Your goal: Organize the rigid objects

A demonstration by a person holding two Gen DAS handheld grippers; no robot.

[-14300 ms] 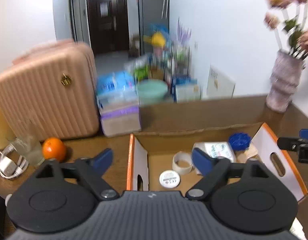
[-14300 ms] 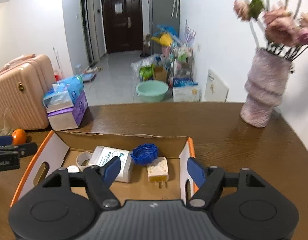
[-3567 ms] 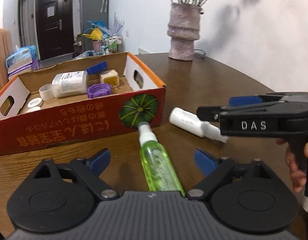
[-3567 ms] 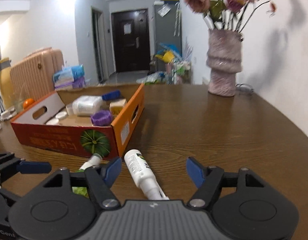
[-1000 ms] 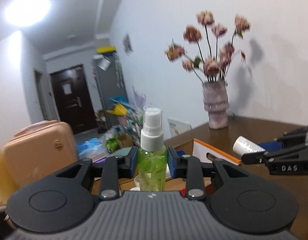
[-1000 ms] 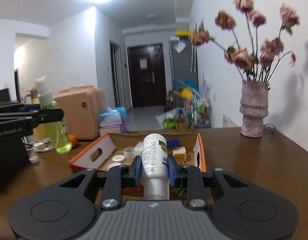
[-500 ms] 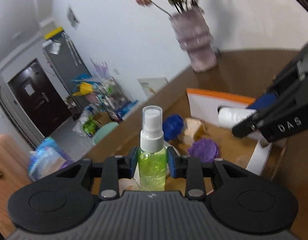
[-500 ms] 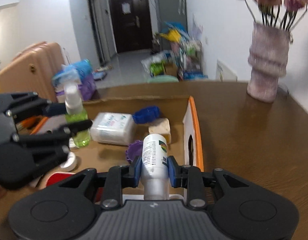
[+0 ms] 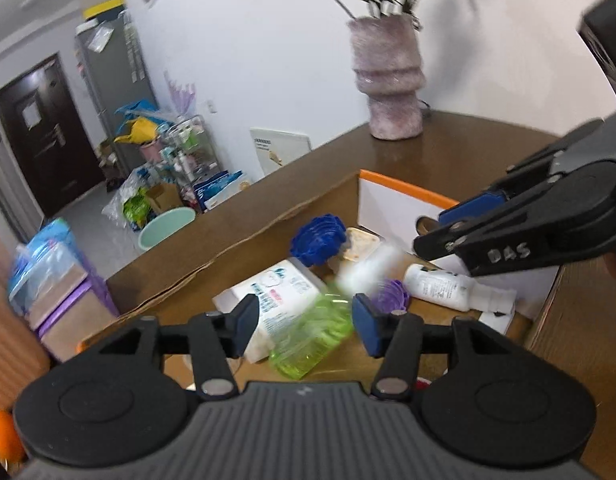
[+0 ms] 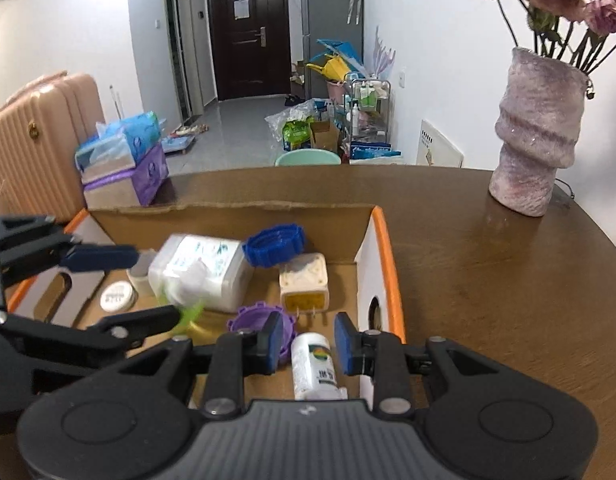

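Green spray bottle (image 9: pixel 315 328): blurred, tilted, between the jaws of my left hand-held gripper (image 9: pixel 304 322) over the cardboard box (image 9: pixel 391 196). The jaws have just been opening and stand apart, pads clear of the bottle.

White bottle (image 10: pixel 312 364): lying in the box by its right-hand wall, between the jaws of my right hand-held gripper (image 10: pixel 308 346). A gap shows on each side, so the pads do not press on it.

Also in the box: a purple cap (image 10: pixel 252 320) just left of the white bottle, a cream plug adapter (image 10: pixel 304 280) behind it, a blue cap (image 10: pixel 274 246) toward the back wall, a white wipes pack (image 10: pixel 206 268) left of the adapter, and a small round tin (image 10: pixel 116 296) near the left wall.

Beyond the box: the brown table (image 10: pixel 487 280) carries it; a pink vase (image 10: pixel 535 152) of flowers stands on the table, well apart to the box's right; tissue packs (image 10: pixel 124 160) sit beyond its left back corner.
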